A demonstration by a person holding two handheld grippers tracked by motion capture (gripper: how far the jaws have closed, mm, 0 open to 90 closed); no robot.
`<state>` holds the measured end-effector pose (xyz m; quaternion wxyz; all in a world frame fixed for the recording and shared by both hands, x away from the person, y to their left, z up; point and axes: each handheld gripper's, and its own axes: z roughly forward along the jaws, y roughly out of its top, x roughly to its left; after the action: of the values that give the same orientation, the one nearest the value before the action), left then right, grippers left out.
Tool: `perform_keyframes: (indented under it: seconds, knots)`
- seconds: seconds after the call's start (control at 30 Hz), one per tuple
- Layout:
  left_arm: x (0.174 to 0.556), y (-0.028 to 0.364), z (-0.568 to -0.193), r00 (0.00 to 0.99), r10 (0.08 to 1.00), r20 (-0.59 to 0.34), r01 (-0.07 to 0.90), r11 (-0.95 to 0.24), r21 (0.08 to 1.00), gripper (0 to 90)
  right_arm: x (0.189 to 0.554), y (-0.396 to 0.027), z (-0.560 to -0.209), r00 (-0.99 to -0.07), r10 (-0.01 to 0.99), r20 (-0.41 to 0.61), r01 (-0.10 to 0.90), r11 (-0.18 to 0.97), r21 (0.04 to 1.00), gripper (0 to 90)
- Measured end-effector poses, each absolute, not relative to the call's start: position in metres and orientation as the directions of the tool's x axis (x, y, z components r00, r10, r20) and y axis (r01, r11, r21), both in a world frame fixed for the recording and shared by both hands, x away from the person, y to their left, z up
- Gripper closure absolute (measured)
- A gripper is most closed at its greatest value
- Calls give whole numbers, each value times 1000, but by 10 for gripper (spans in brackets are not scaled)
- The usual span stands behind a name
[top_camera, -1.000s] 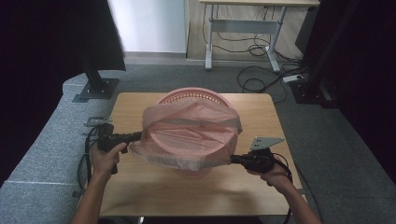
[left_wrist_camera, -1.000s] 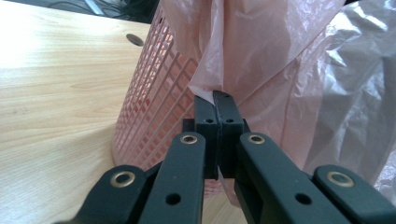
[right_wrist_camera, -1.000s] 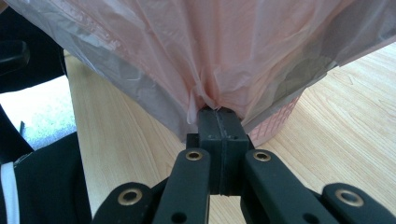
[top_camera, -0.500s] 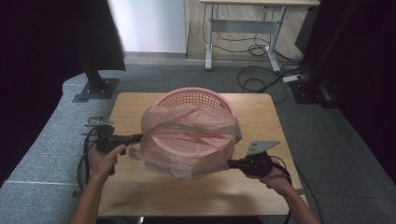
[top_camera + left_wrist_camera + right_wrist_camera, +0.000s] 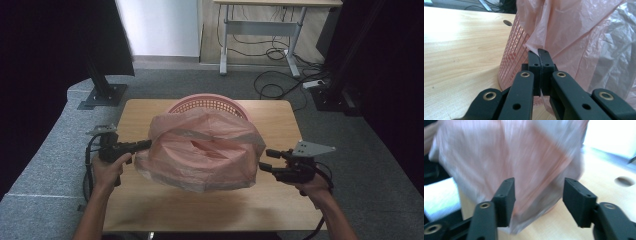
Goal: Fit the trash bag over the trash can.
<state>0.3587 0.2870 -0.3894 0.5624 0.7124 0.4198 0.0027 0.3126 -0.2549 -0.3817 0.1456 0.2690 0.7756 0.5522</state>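
Pink basket (image 5: 210, 103) sits upright on the table (image 5: 150, 210), toward the far edge, w/ a thin pink plastic bag (image 5: 200, 155) draped over it. Bag's mouth gapes upward; inside is just crumpled pink film, contents can't be told. Most of the basket is hidden by the bag; its far rim and mesh wall show behind, and the left gripper view shows the mesh side (image 5: 511, 50) down to the tabletop.

Left gripper (image 5: 142, 145) is clamped tight on the bag's left edge; in the left gripper view a fold of film (image 5: 534, 46) is pinched between the closed jaws. Right gripper (image 5: 267, 159) stands just beside the bag's right side, jaws apart; they have just been opening. In the right gripper view the blurred bag (image 5: 511, 165) fills the gap ahead, pads not pressing on it. So bag hangs from the left grip only, sagging over the near half of the table.

Room to move: bare wood in front of the bag, also both side strips, narrow. Table corners free.

Surface is light wood, w/ a round hole (image 5: 624, 181) on the right. Grey carpet (image 5: 45, 150) around, a desk frame (image 5: 260, 30) and cables (image 5: 280, 82) farther back, dark curtains at the sides.
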Motion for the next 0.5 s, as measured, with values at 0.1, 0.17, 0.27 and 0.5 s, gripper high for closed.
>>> perform_keyframes:
  seconds: [0.1, 0.17, 0.27, 0.5]
  knots:
    - [359, 286, -386, 649, 602, -466, 587, -7, 809, 896, 313, -251, -367, -799, 600, 32, 224, 248, 942, 346]
    - [359, 285, -384, 650, 600, -466, 586, -5, 811, 895, 316, -246, -359, -794, 608, 25, 222, 250, 942, 328]
    - [360, 284, -381, 652, 600, -463, 581, -3, 814, 896, 322, -237, -343, -787, 617, 11, 199, 236, 951, 297]
    - [364, 281, -376, 657, 597, -461, 573, 3, 820, 895, 342, -219, -332, -833, 551, -52, 165, 335, 928, 616]
